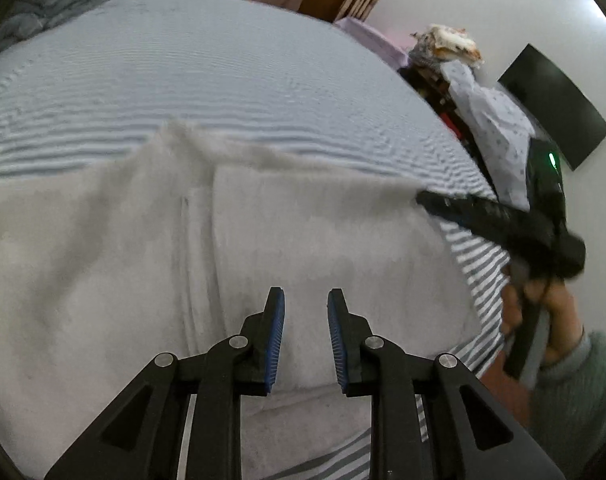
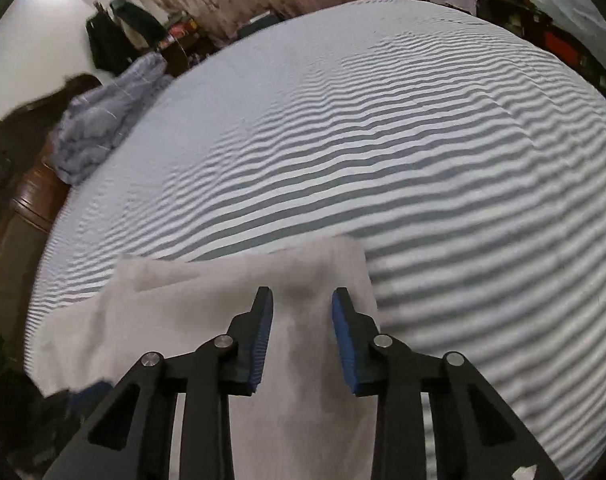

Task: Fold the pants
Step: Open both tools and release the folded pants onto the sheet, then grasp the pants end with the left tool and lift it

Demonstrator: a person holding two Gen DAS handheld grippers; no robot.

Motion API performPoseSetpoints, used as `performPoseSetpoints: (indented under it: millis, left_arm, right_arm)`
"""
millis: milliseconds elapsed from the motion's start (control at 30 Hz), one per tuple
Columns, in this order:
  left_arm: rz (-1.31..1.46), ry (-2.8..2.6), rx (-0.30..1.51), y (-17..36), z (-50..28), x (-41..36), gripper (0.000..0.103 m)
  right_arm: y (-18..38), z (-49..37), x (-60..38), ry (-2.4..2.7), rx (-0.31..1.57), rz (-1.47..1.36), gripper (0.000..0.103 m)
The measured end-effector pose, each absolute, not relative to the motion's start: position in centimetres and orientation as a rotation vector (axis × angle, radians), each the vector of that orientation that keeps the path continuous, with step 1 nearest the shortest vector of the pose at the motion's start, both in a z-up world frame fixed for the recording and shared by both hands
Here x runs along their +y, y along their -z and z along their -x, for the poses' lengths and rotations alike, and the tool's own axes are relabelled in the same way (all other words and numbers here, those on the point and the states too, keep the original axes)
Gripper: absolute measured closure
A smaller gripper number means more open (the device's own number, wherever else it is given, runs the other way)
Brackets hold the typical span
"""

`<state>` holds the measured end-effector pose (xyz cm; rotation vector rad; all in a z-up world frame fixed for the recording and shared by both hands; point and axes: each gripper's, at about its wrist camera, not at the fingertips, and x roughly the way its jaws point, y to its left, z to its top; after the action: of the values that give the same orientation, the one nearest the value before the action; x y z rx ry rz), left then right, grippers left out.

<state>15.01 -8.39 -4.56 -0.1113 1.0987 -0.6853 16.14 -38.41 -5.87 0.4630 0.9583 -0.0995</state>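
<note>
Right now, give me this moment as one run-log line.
pants: white, lying on striped bed | left tongs: open, empty, above pants | right tongs: open, empty, above pants | fold: unfinished

bed top: the striped sheet (image 2: 423, 152) lies bare across the frame's middle and right
near edge: white pants (image 1: 263, 240) cover it
left side: crumpled blue blanket (image 2: 103, 116) at the bed's edge
right side: cluttered clothes pile (image 1: 491, 128) beside the bed

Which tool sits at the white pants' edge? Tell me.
The right tool: its right finger meets the white pants edge beside striped sheet; the left tool hovers mid-fabric.
</note>
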Motion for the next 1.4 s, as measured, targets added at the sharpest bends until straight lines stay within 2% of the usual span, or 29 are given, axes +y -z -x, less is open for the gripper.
performPoseSetpoints:
  millis: [267,567,867,1400]
  left_arm:
    - [0.136,0.674,1.134,6.7,-15.1,-8.2,0.080]
    - [0.106,0.662,1.116,6.7,-14.6,-8.7,0.080]
    - [0.110,0.658,1.124,6.6,-14.5,-9.1,0.080]
    - [0.128,0.680,1.119,6.6,-14.7,-7.9,0.079]
  right_arm:
    - [7.2,-17.2,-37.7,0.102,1.014,-0.387,0.080]
    - [6.8,-9.6,-36.0,0.094,1.048,-0.329,0.080]
    - [6.8,-6.0,-33.7,0.144,1.086,-0.251,0.080]
    - [7.8,-5.9,-32.6,0.167,1.101,-0.172,0.080]
